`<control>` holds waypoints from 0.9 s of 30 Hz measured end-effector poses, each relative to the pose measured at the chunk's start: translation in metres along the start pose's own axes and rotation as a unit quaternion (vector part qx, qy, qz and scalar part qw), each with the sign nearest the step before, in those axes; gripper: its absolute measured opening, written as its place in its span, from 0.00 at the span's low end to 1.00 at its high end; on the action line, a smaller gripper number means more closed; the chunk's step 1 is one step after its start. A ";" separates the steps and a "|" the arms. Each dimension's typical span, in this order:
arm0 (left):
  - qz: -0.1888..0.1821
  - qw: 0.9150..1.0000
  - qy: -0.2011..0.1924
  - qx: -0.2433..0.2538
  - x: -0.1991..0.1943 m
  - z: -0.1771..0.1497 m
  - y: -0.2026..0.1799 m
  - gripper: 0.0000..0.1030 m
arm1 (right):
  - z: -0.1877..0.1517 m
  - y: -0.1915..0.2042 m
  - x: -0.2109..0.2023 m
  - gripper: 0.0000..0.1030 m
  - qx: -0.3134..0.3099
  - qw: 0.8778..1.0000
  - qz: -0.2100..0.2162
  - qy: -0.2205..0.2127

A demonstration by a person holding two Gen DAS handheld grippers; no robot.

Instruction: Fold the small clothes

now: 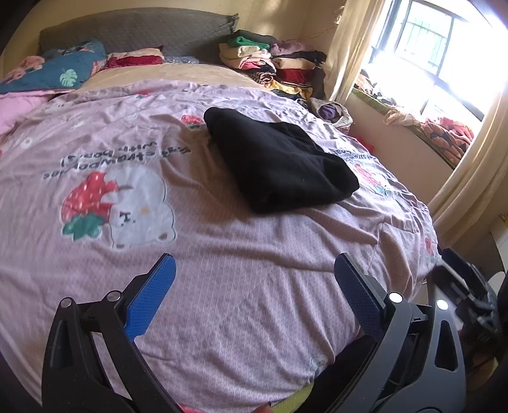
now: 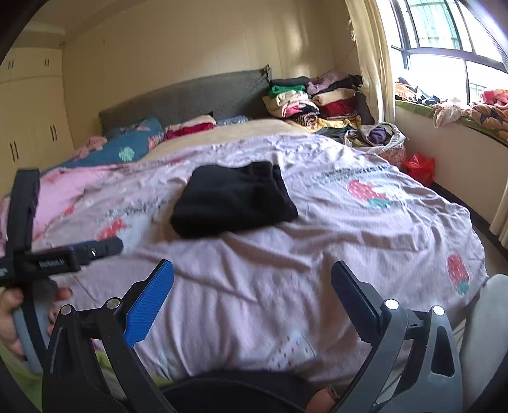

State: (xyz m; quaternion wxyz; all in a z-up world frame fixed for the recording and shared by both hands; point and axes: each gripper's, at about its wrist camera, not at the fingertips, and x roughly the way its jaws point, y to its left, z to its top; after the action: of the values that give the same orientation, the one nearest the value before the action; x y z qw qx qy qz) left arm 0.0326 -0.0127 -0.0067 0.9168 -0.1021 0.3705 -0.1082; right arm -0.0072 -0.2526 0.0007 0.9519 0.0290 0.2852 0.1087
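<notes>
A black garment (image 1: 279, 162) lies folded in a compact rectangle on the pink strawberry-print bedspread (image 1: 222, 254). It also shows in the right wrist view (image 2: 233, 198), mid-bed. My left gripper (image 1: 254, 270) is open and empty, held over the near part of the bed, well short of the garment. My right gripper (image 2: 252, 276) is open and empty too, above the bed's near edge. The left gripper's body and the hand holding it (image 2: 35, 254) show at the left of the right wrist view.
A stack of folded clothes (image 1: 270, 60) sits at the bed's far right corner by the grey headboard (image 1: 136, 28). Pillows and a blue floral quilt (image 1: 54, 70) lie at the far left. A cluttered window ledge (image 2: 451, 111) and a red bag (image 2: 419, 166) are on the right.
</notes>
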 end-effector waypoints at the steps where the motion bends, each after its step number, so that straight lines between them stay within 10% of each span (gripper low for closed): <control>1: 0.002 1.000 -0.001 -0.001 0.000 -0.003 0.000 0.91 | -0.005 0.000 0.002 0.96 0.000 1.000 -0.002 0.002; 27: 0.036 0.999 0.012 -0.003 0.007 -0.012 0.000 0.91 | -0.012 -0.002 0.013 0.96 0.002 1.000 -0.021 0.009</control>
State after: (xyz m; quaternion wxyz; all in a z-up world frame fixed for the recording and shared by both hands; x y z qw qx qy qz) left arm 0.0296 -0.0156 -0.0200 0.9154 -0.0900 0.3850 -0.0755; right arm -0.0030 -0.2513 -0.0165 0.9512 0.0236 0.2946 0.0889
